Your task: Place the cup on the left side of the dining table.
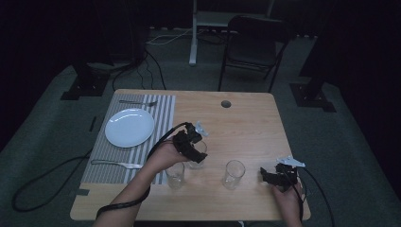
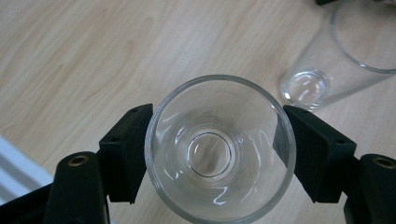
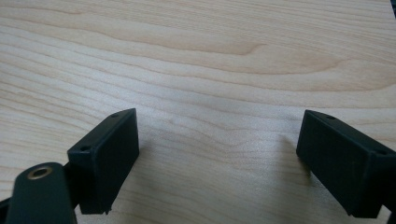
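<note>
My left gripper (image 1: 195, 152) points down over the middle of the wooden table (image 1: 246, 123), shut on a clear drinking glass (image 1: 198, 161). In the left gripper view the glass (image 2: 219, 149) is seen from above, and both black jaws press on its rim. A second empty glass (image 1: 175, 175) stands just in front of my left hand, and a third (image 1: 234, 174) stands to the right. One of them (image 2: 327, 60) lies beyond the jaws at the upper right. My right gripper (image 1: 265, 176) rests near the front right corner, open (image 3: 219, 158) over bare wood.
A white plate (image 1: 129, 127) sits on a striped placemat (image 1: 163, 111) at the left, with a fork (image 1: 138, 102) behind it and another utensil (image 1: 116, 164) in front. A round hole (image 1: 225, 103) is near the table's far edge. A chair (image 1: 253, 45) stands beyond the table.
</note>
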`<state>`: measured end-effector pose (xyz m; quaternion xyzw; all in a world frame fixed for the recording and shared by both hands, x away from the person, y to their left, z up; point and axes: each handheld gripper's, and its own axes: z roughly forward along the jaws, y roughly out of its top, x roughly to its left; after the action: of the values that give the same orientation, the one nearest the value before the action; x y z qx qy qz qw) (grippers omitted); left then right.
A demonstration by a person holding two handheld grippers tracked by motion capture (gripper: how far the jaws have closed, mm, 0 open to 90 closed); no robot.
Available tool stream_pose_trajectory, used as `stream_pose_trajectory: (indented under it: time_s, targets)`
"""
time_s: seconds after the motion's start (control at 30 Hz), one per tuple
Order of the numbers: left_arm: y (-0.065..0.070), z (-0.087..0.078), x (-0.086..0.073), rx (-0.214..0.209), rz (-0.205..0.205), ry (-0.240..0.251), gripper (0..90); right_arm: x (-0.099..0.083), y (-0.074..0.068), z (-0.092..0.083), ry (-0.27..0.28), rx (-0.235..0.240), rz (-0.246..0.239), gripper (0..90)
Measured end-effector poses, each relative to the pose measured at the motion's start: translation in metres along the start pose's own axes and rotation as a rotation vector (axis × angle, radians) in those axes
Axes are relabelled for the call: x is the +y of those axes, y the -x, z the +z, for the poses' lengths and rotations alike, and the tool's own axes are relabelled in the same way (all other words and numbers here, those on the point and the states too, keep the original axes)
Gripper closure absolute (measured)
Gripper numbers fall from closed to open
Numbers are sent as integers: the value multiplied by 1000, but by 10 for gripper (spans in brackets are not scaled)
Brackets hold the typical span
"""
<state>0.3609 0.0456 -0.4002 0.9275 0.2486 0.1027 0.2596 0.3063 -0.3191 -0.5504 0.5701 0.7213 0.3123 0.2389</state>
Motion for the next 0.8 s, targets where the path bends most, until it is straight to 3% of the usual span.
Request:
stream_pose_trajectory:
  time_s: [0.17,0.33,0.5,0.8]
  targets:
    - [-11,-5,-6,14,-34,3,290,0,0,0,0,0,0,127]
    - [-24,-16,-17,56,-64,10,289,0,0,0,0,0,-1,127]
    - [-46,-36,-35,124,-127,7,290,0,0,0,0,0,0,127]
    - [-64,-48,-62,181,-184,-11,290,0,0,0,0,-1,0,128]
